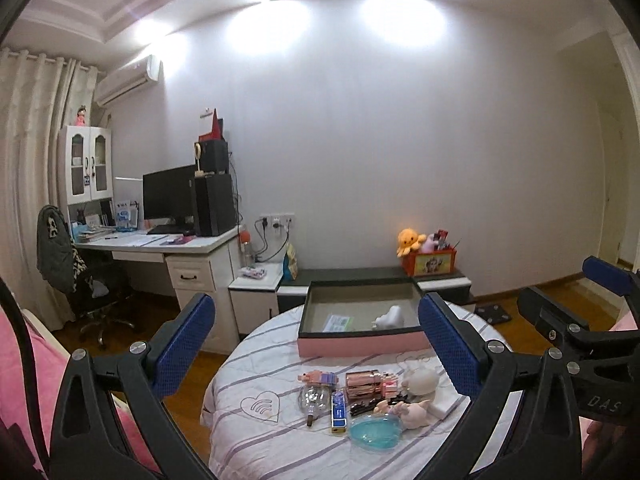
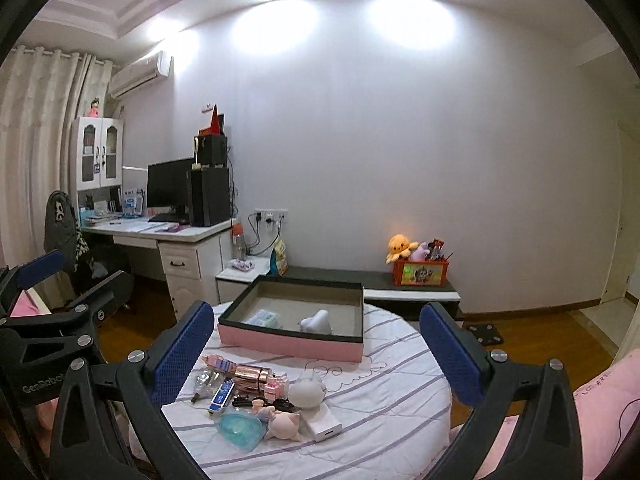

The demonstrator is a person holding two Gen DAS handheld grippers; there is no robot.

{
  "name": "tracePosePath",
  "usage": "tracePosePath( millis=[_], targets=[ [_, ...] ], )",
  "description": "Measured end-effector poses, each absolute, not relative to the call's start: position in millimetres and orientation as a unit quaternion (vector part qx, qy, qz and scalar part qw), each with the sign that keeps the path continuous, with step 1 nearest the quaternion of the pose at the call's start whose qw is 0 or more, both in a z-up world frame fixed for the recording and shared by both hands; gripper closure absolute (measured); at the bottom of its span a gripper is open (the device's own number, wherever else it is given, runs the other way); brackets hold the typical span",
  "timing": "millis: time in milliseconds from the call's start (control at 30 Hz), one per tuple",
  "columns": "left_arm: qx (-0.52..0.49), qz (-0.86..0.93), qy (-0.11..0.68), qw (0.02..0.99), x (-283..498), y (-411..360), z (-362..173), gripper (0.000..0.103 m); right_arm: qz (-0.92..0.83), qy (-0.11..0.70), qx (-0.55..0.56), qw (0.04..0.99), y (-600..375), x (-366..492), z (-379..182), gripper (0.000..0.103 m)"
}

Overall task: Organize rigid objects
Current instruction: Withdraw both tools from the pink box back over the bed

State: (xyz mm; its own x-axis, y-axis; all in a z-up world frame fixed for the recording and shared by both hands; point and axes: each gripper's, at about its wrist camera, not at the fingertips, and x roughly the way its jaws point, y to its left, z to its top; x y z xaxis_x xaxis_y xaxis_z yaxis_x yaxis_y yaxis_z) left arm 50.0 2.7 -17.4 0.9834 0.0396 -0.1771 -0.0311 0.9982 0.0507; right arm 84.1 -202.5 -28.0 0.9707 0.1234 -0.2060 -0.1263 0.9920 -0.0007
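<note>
My left gripper (image 1: pixel 316 344) wide, empty; my right gripper (image 2: pixel 316 348) wide, empty. Pink tray (image 2: pixel 288 346) far, trinket pile (image 2: pixel 260 396) near.

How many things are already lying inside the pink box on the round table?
2. Inside the pink box, a flat green-and-white packet lies toward its left, and a white object lies near the middle. The near wall may hide smaller things.

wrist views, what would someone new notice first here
First, the two open blue-padded tools, the left tool and right tool, both empty above a round table with a striped cloth. Next, the clutter of small items near the table's front edge, among them a blue dish and a pink pig figure. Behind them sits a shallow pink-sided box holding a white object.
</note>
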Motion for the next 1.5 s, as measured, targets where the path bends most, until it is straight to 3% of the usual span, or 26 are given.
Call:
tracePosePath(
  millis=[1000,1267,1500],
  targets=[
    [0.024,0.007,0.090,0.996,47.5,0.2,-24.1,0.000,0.053,0.096,-0.003,0.994,-205.5,69.9,-26.0,0.000],
    [0.026,-0.001,0.131,0.991,68.8,0.0,-47.6,0.000,0.054,0.128,-0.006,0.990,-205.4,86.1,-45.7,0.000],
    [0.007,-0.029,0.220,0.975,108.2,-4.1,-97.6,0.000,0.048,0.184,-0.012,0.982,-209.0,114.2,-82.9,0.000]
  ],
)
